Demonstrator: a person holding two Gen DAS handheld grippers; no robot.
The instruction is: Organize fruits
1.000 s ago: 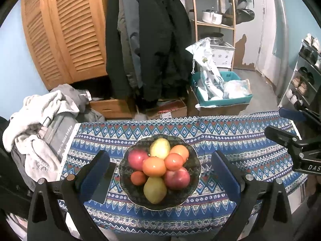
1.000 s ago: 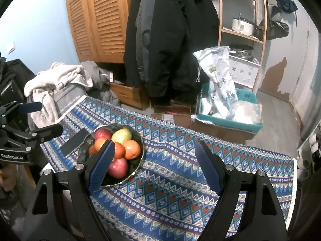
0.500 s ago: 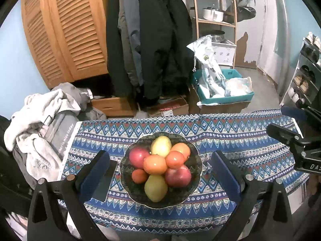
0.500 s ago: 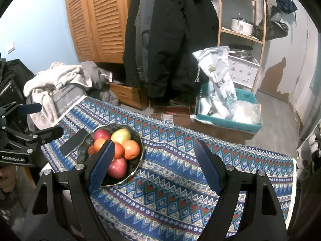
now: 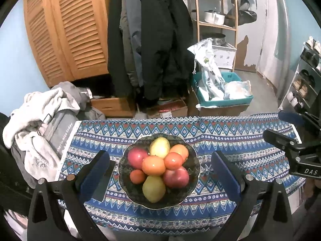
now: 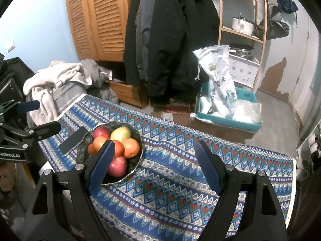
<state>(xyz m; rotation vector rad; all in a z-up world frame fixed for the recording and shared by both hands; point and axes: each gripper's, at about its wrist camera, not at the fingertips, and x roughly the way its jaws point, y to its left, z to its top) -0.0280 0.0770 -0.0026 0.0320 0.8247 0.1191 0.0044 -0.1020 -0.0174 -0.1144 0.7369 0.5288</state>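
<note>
A dark patterned bowl [image 5: 192, 192] sits on the blue patterned tablecloth [image 5: 230, 140] and holds several fruits: red apples [image 5: 136, 156], oranges [image 5: 153, 165] and yellow-green pears [image 5: 153, 188]. My left gripper [image 5: 160, 168] is open and empty, raised above the table, its fingers framing the bowl. My right gripper [image 6: 154, 160] is open and empty, over the cloth to the right of the bowl [image 6: 138, 158]. The right gripper shows at the right edge of the left wrist view [image 5: 291, 132]; the left gripper shows at the left of the right wrist view [image 6: 32, 118].
A dark flat phone-like object [image 6: 73, 140] lies on the cloth left of the bowl. A pile of clothes [image 5: 40, 116] sits past the table's left end. Behind the table are boxes, a teal bin [image 5: 224, 98], hanging coats and a shelf.
The left gripper has drawn back and up a little, so the bowl sits slightly lower and more of the room shows. The right gripper has barely moved.
</note>
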